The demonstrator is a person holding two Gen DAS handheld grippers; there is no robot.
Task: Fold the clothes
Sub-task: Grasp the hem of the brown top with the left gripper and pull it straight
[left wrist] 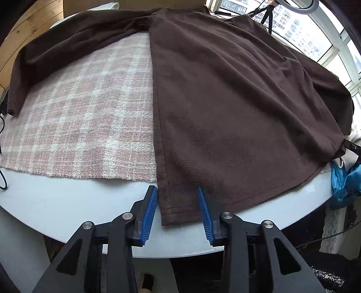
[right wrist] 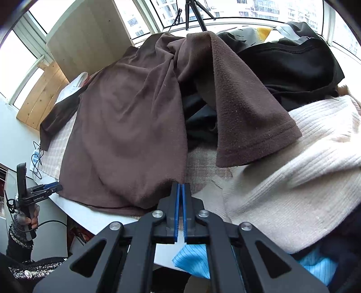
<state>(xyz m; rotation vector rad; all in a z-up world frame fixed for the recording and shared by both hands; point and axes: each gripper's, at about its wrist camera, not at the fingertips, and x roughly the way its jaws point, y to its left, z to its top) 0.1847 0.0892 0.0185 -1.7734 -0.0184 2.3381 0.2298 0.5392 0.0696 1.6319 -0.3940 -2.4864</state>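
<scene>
A brown fleece garment (left wrist: 225, 101) lies spread over a pink plaid cloth (left wrist: 79, 117) on a round white table (left wrist: 67, 202). One sleeve stretches out to the far left. My left gripper (left wrist: 177, 190) is open at the table's near edge. The garment's near hem corner lies between its blue pads (left wrist: 149, 211), which do not press on it. In the right wrist view the same garment (right wrist: 126, 135) runs down to my right gripper (right wrist: 181, 185), which is shut, apparently pinching the other hem corner. The other sleeve (right wrist: 243, 117) is draped over a pile. A hand holds the left gripper (right wrist: 46, 188) at the far left.
A pile on the right holds a black garment (right wrist: 288, 65), a cream ribbed knit (right wrist: 293, 180) and a blue cloth (right wrist: 194, 259). Cables (right wrist: 37, 157) lie at the table's left. A tripod (right wrist: 191, 13) and windows stand behind; a wooden board (right wrist: 42, 99) leans at the back left.
</scene>
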